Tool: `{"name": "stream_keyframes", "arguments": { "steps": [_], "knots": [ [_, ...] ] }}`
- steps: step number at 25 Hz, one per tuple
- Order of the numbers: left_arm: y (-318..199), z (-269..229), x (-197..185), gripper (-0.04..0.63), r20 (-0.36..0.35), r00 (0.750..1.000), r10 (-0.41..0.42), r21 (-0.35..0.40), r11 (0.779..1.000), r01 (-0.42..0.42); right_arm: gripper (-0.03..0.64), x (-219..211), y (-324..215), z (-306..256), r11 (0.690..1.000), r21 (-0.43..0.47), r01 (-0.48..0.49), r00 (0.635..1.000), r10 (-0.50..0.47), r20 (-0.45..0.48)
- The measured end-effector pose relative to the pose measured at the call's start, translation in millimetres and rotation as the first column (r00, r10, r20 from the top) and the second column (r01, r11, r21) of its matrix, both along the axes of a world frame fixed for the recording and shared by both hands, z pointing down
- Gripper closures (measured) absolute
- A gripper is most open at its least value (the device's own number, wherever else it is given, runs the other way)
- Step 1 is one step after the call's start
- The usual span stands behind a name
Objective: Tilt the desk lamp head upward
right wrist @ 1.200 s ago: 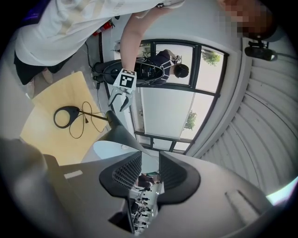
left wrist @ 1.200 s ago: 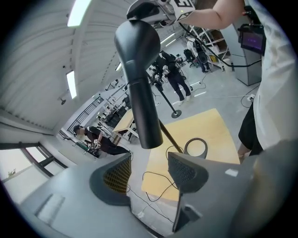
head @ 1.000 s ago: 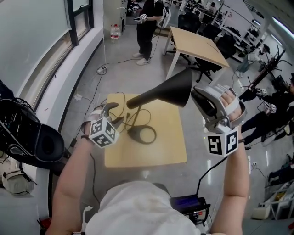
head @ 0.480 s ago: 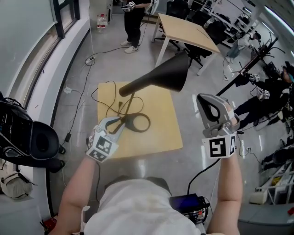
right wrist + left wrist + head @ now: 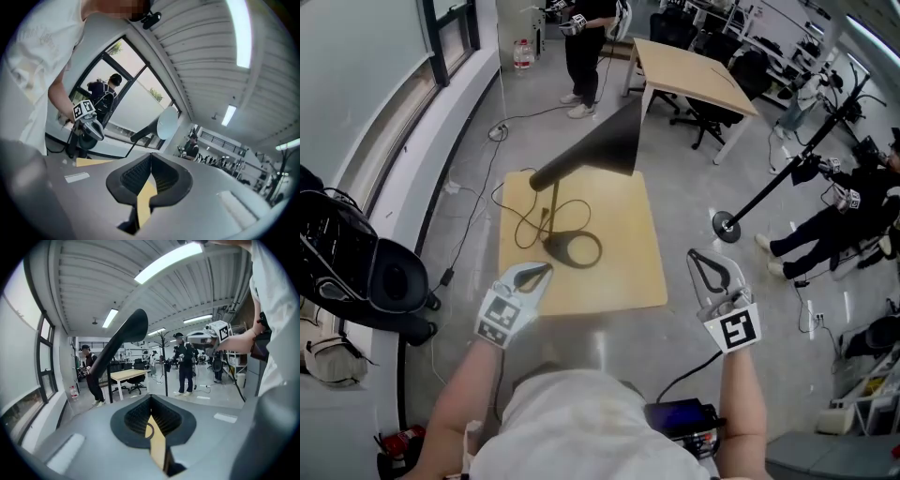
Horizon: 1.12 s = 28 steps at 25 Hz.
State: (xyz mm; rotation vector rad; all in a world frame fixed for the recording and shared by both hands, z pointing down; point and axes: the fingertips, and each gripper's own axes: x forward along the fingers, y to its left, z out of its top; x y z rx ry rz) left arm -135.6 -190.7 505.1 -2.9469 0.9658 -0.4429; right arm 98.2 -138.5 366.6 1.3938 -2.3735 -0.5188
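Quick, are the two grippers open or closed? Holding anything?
Left gripper: closed, holding nothing.
Right gripper: closed, holding nothing.

White short-sleeved T-shirt point(image 5: 581, 427), loose, creased; forearms bare. Smooth grey shell on left tool point(image 5: 546, 269), tapering to point; left cube point(image 5: 504, 317) behind it, black-and-white square markers on faces. Same grey shell on right tool point(image 5: 694, 255), dark teardrop recess; right cube point(image 5: 732, 330) marked alike. Black ribbed pads point(image 5: 136, 416) inside recess. Thin black cable point(image 5: 686, 377) below right tool.
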Motion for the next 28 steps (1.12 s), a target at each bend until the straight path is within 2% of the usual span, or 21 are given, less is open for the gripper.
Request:
{"name": "stream_keyframes", "arguments": {
  "steps": [4,7,9,12,18,21,25,28],
  "knots": [
    [42.0,12.6,18.7,0.594,-0.081,0.994,-0.067,-0.092,0.994,0.060,0.603,42.6,34.8,44.0,0.990,-0.135,0.041,0.988,-0.020,0.155],
    [84.4,26.4,34.1,0.594,-0.053,0.998,-0.041,-0.118,0.992,0.034,0.603,64.9,62.2,86.6,0.968,-0.238,0.080,0.957,-0.008,0.291],
    [109.9,30.1,46.2,0.594,-0.030,0.999,-0.027,-0.126,0.992,0.023,0.603,72.3,83.1,113.5,0.950,-0.293,0.105,0.940,0.002,0.341],
    [141.5,34.8,60.4,0.594,-0.021,0.998,-0.057,-0.148,0.987,0.053,0.603,69.5,117.3,142.9,0.924,-0.345,0.163,0.918,-0.014,0.396],
    [202.6,43.0,96.7,0.594,-0.048,0.995,-0.092,-0.207,0.975,0.080,0.603,53.5,173.6,173.8,0.887,-0.374,0.271,0.857,-0.045,0.514],
    [235.6,49.7,116.8,0.594,-0.031,0.998,-0.057,-0.218,0.975,0.049,0.603,43.9,193.7,177.7,0.877,-0.370,0.306,0.826,-0.051,0.562],
    [259.0,44.9,126.3,0.594,-0.034,0.999,-0.023,-0.215,0.976,0.015,0.603,28.2,208.7,172.6,0.874,-0.347,0.339,0.810,-0.084,0.580],
    [260.8,39.2,114.9,0.594,-0.045,0.998,-0.040,-0.209,0.977,0.030,0.603,18.2,210.6,166.4,0.880,-0.327,0.344,0.807,-0.100,0.582]
  ]
}}
